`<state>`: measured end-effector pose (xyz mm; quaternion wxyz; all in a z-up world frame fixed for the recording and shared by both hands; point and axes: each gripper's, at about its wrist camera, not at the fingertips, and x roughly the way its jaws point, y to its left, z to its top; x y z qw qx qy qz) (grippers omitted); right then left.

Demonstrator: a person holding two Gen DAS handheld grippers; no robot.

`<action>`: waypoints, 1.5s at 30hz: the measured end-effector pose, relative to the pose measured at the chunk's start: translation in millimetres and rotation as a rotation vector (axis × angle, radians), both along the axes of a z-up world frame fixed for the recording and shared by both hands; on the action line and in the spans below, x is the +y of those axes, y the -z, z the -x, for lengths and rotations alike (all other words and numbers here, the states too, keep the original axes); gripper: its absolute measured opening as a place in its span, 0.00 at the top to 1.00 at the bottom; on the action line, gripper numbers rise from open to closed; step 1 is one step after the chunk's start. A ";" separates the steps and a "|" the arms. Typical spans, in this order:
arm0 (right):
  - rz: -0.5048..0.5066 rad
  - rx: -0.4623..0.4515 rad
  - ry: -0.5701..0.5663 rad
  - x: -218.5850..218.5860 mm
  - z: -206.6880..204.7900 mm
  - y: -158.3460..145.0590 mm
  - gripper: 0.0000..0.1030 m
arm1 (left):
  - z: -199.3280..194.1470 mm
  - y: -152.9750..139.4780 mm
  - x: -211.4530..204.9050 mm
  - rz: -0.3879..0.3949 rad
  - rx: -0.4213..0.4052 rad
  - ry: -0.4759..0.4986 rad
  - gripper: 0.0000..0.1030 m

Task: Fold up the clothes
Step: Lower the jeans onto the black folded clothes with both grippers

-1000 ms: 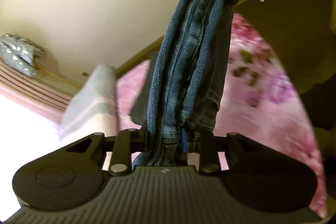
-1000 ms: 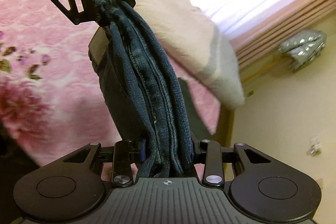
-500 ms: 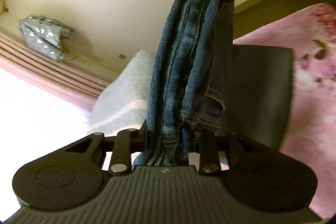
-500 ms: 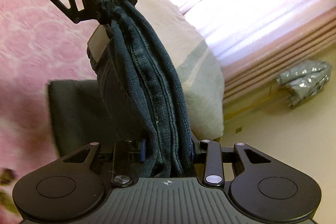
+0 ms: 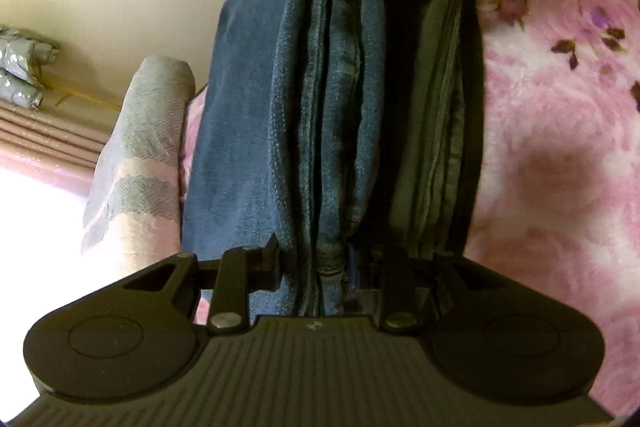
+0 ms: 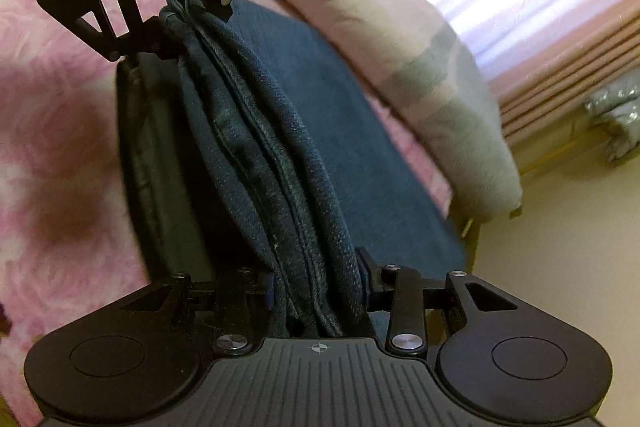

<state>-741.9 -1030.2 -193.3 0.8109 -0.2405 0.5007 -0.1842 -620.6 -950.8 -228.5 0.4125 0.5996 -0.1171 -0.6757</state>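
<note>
Jeans [image 5: 332,115], folded into a thick bundle, stretch taut between two grippers above a pink floral blanket [image 5: 560,155]. In the left wrist view, that blanket fills the frame from 1 to 5 o'clock. A grey-and-pink pillow [image 5: 136,163] lies at 9 o'clock, and in the right wrist view it runs toward 3 o'clock. A dark grey folded garment [image 5: 436,131] lies just beside the jeans on the blanket side, and blue cloth [image 6: 360,147] spreads below the bundle toward the pillow; whether that cloth belongs to the jeans cannot be told. The left gripper [image 5: 320,267] is clamped on one end of the bundle at 6 o'clock. The right gripper [image 6: 316,291] is clamped on the other end. Each appears at 12 o'clock in the other's view.
</note>
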 end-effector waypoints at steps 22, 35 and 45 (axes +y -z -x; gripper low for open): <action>-0.019 0.008 0.074 19.8 -19.1 17.1 0.63 | -1.4 25.7 16.5 0.048 -0.006 0.010 0.68; -0.034 -0.202 0.205 20.1 -9.6 5.3 0.64 | -1.6 -25.9 -7.6 0.275 -0.127 0.066 0.75; 0.015 -0.065 0.091 27.1 -13.7 36.1 0.64 | 7.7 42.2 15.8 0.076 -0.082 0.043 0.75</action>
